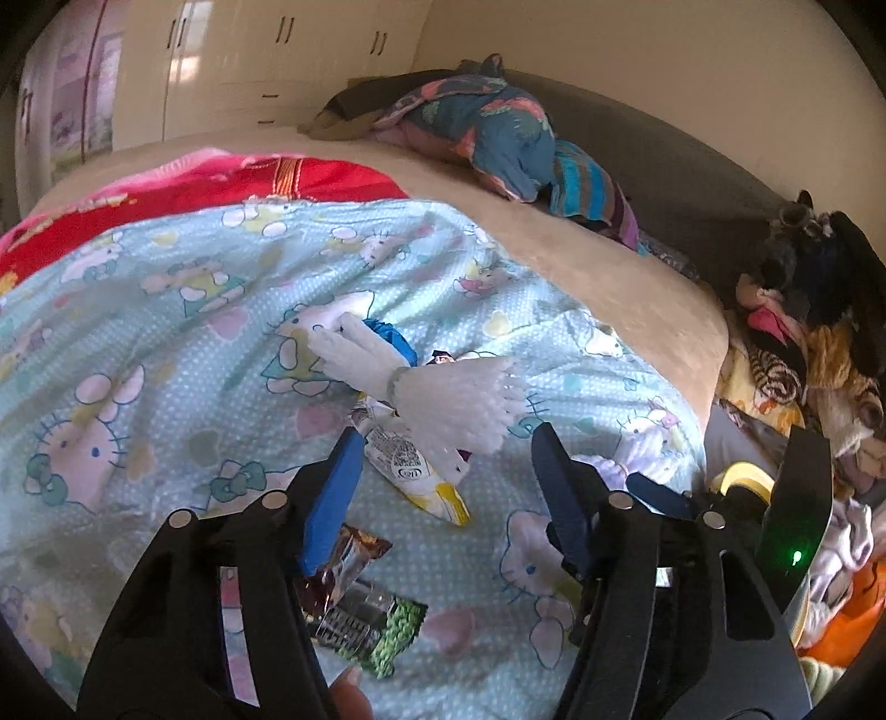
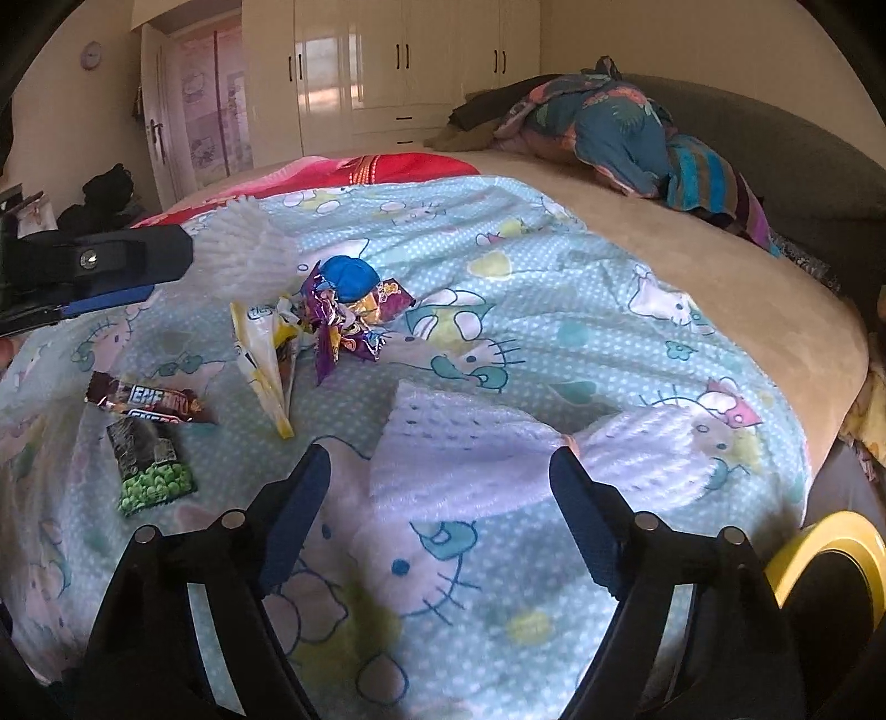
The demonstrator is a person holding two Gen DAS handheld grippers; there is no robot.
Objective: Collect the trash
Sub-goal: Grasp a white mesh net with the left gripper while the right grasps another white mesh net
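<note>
Lying across a cartoon-cat sheet on a bed, the trash sits in a loose scatter. Right view: purple wrappers and a blue lump at 12 o'clock from the right gripper; a yellow-white packet at 11; a brown bar wrapper and a green-pea packet at 10. White foam netting, tied at the middle, lies just ahead of the right jaws, its waist at the tip of the 3 o'clock finger; contact cannot be judged. Right jaws spread, nothing pinched.

Left gripper: jaws part-open, nothing pressed between them. Left view puts the yellow-white packet between its fingers, nearer the 9 o'clock finger, with a second foam netting draped over the packet's far end. Bar wrapper and pea packet lie under that same finger, toward 7 o'clock.

Around: red blanket at 12, beyond the sheet; heap of patterned cloth at 1; white wardrobe behind.

View differences: only the left view shows a clothes pile off the bed edge at 3 o'clock, and the right gripper entering low at 4. Only the right view shows the purple wrappers clearly, a wall clock, and the left gripper at 9 o'clock. A yellow ring appears at 4 in both.
</note>
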